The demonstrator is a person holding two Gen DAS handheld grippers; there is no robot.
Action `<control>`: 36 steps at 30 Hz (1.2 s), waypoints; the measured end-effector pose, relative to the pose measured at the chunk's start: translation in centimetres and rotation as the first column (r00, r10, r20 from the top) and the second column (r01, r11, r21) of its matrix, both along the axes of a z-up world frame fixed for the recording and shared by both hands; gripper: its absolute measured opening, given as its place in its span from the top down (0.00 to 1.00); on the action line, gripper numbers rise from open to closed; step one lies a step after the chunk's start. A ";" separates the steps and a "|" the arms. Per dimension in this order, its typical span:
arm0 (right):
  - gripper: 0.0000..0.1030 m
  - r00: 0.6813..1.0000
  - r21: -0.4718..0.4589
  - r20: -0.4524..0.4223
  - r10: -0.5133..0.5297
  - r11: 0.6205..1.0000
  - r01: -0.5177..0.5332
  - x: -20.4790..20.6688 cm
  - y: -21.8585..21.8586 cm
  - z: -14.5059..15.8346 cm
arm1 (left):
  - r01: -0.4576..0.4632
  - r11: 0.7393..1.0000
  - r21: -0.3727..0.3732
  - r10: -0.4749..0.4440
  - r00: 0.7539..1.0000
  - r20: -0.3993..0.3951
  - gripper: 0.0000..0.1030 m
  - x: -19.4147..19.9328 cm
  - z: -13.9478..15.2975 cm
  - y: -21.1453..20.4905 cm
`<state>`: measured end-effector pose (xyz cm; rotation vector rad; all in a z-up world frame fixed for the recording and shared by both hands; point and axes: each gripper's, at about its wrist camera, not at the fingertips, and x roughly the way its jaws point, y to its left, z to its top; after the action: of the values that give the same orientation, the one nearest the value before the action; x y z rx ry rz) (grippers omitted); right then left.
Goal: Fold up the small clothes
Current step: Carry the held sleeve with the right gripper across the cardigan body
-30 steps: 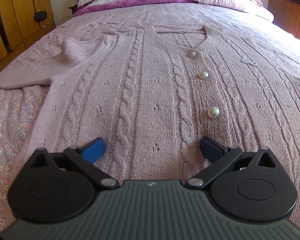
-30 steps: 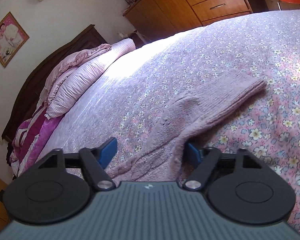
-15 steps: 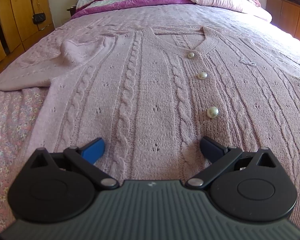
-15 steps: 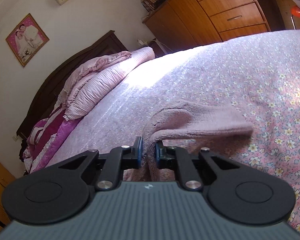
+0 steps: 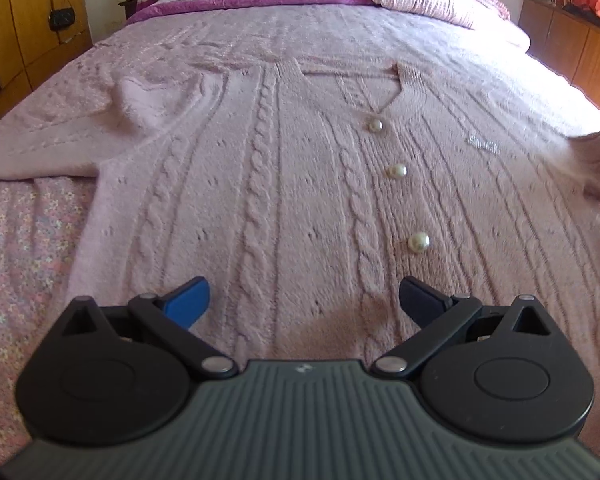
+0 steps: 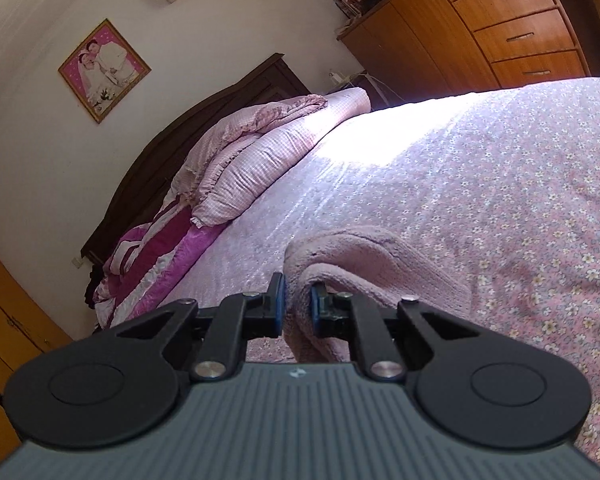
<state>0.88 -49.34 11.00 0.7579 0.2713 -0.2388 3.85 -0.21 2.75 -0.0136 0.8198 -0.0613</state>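
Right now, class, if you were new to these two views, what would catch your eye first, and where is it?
First, the pink cable-knit cardigan spread flat across the bed, three pearl buttons running down its front. Next, the right gripper, shut on a sleeve and holding it up off the floral bedspread. The left gripper hangs open above the hem.

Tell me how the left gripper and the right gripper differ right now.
The left gripper has its jaws spread wide with nothing between them; the right gripper is nearly shut, pinching the cardigan's sleeve. The left gripper looks over the cardigan front, which lies flat on the bed; the right gripper holds its fold of sleeve raised off the floral bedspread. Both have blue pads and black linkages.
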 end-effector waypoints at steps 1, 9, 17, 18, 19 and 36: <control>0.87 1.000 -0.012 -0.001 0.011 1.000 -0.011 0.2 0.8 0.6 | -0.001 1.000 0.001 0.001 1.000 0.008 0.00 0.0 0.4 0.2; 0.87 0.995 -0.040 0.016 0.099 0.994 -0.099 1.6 7.4 4.3 | 0.009 0.996 0.087 -0.012 0.999 0.033 0.00 0.3 2.9 1.9; 0.87 0.979 -0.074 0.053 0.195 0.979 -0.191 3.2 15.0 8.0 | -0.009 0.995 0.101 0.003 0.998 0.066 0.00 0.7 4.3 4.3; 0.87 0.977 -0.078 0.055 0.208 0.976 -0.203 3.5 16.0 8.3 | -0.016 0.995 0.099 0.009 0.998 0.068 0.00 0.7 4.3 4.6; 0.87 0.974 -0.082 0.056 0.220 0.973 -0.215 3.6 17.1 8.6 | -0.021 0.995 0.097 0.014 0.997 0.070 0.00 0.7 4.4 5.0; 0.87 0.911 -0.121 -0.126 0.393 0.905 -0.407 9.2 35.0 1.7 | -0.098 0.993 0.072 0.091 0.992 0.087 0.00 0.2 4.6 11.1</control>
<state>10.13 -14.31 12.74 0.5312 0.4926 0.0956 4.02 10.88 7.36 0.0220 0.7364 0.0589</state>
